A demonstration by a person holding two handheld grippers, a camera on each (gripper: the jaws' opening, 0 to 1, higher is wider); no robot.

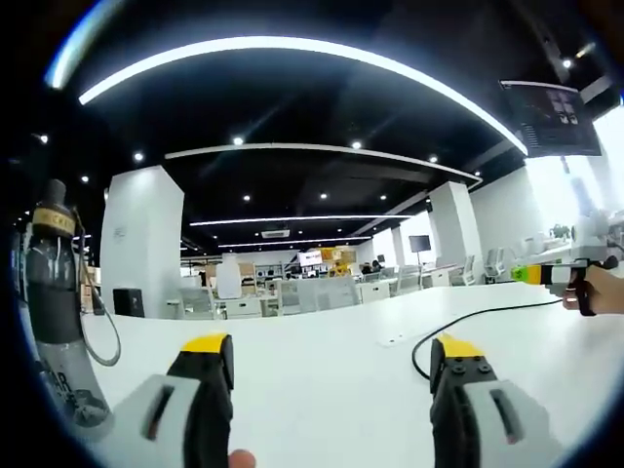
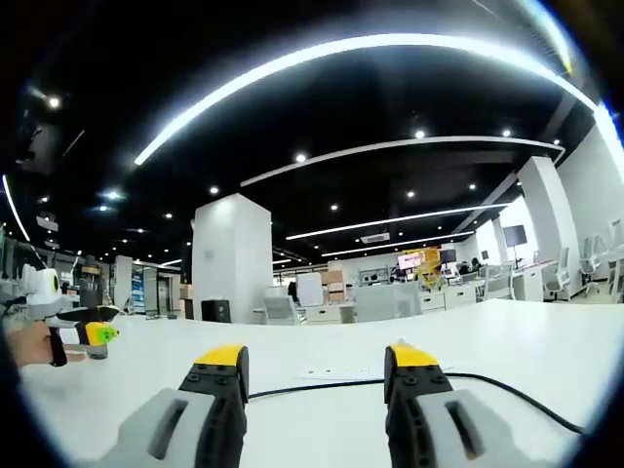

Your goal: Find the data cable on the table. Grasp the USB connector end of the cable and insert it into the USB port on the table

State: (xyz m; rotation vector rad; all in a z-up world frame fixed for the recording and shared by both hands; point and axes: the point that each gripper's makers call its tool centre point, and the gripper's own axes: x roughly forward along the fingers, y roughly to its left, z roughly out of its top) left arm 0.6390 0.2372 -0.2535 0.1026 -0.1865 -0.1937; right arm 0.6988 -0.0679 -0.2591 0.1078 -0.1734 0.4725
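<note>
A black data cable (image 1: 468, 317) lies on the white table (image 1: 322, 385), curving in from the right to a spot beside my left gripper's right jaw. My left gripper (image 1: 331, 356) hovers low over the table, open, with nothing between its yellow-tipped jaws. A flat white strip (image 1: 390, 341) lies just beyond the cable's bend. In the right gripper view the cable (image 2: 507, 390) runs across behind the jaws, and the white strip (image 2: 327, 373) lies past it. My right gripper (image 2: 317, 366) is open and empty. I cannot make out the USB connector end.
A tall dark bottle (image 1: 54, 292) with a looped strap stands at the table's left edge. A hand (image 1: 597, 291) holds the right gripper (image 1: 551, 274) at far right; a hand (image 2: 34, 343) holds the left gripper (image 2: 93, 333) at far left. Office desks and chairs stand behind.
</note>
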